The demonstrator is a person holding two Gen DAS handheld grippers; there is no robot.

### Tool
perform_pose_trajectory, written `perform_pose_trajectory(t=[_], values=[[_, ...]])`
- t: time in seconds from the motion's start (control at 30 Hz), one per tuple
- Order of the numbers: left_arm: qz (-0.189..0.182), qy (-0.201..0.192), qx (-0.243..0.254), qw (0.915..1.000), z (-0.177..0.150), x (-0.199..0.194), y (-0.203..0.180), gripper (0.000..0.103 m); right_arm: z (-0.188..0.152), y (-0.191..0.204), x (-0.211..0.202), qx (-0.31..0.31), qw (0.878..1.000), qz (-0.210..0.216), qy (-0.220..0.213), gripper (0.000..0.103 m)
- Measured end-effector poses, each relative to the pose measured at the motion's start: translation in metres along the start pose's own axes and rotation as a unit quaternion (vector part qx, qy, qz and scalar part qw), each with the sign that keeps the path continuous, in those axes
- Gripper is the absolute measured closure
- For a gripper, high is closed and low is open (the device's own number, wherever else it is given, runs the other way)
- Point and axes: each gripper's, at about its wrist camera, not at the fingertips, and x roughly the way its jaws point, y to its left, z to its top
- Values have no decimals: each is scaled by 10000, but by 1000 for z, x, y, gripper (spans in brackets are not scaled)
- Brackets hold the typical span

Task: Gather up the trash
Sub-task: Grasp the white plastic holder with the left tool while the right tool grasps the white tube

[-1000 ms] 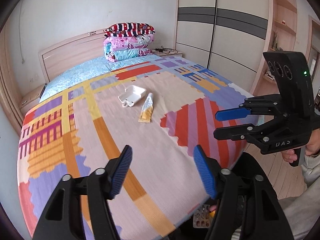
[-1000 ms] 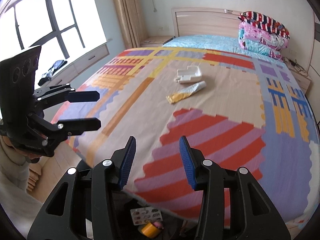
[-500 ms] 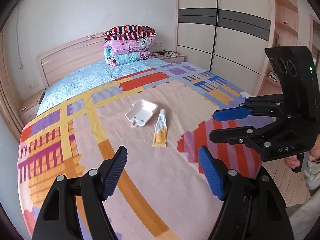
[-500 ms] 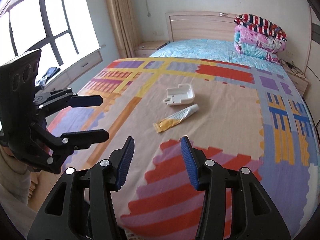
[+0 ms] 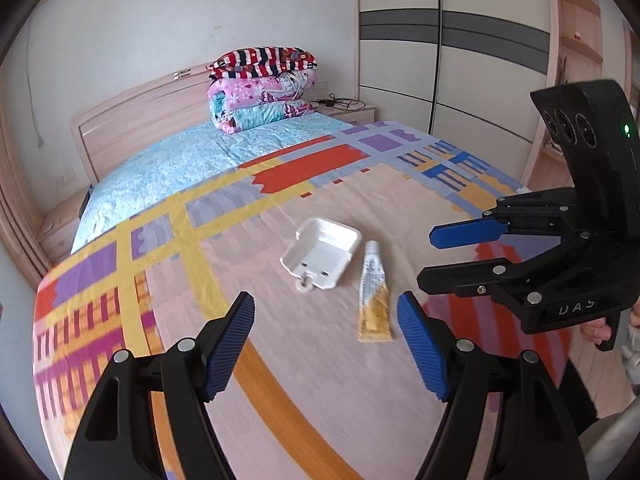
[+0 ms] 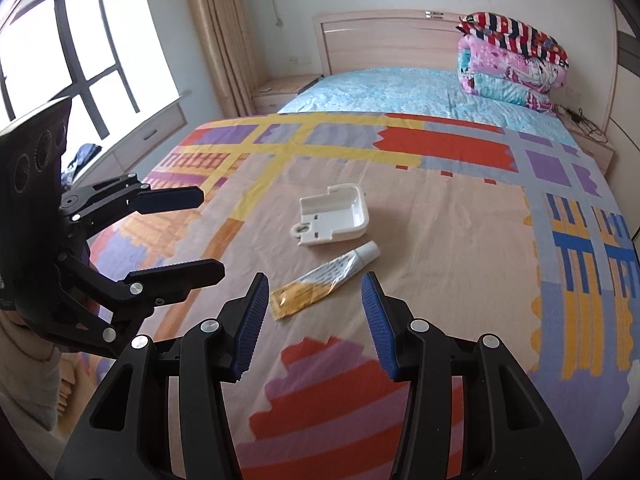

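A white plastic tray (image 5: 322,252) (image 6: 334,214) and a squeezed yellow-and-white tube (image 5: 373,300) (image 6: 326,278) lie side by side in the middle of the patterned bedspread (image 5: 280,380). My left gripper (image 5: 326,344) is open and empty, hovering short of the tray and tube. My right gripper (image 6: 316,322) is open and empty, just short of the tube's yellow end. The right gripper also shows in the left wrist view (image 5: 444,256), and the left gripper shows in the right wrist view (image 6: 200,236).
Folded quilts (image 5: 262,88) are stacked at the headboard (image 6: 384,40). A nightstand with cables (image 5: 346,110) stands beside a wardrobe (image 5: 460,60). A window and window seat (image 6: 120,120) run along the other side of the bed.
Both grippers have moved forward over the bed toward the tray and tube, which now look larger and closer. Both stay open and empty.
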Motion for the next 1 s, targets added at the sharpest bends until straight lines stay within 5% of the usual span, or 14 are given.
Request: perform_pose_trajectory(t=[1.0], values=[[-193, 495, 352, 9980, 20, 89, 23, 32, 9, -25, 46, 272, 9991, -45, 311, 55]])
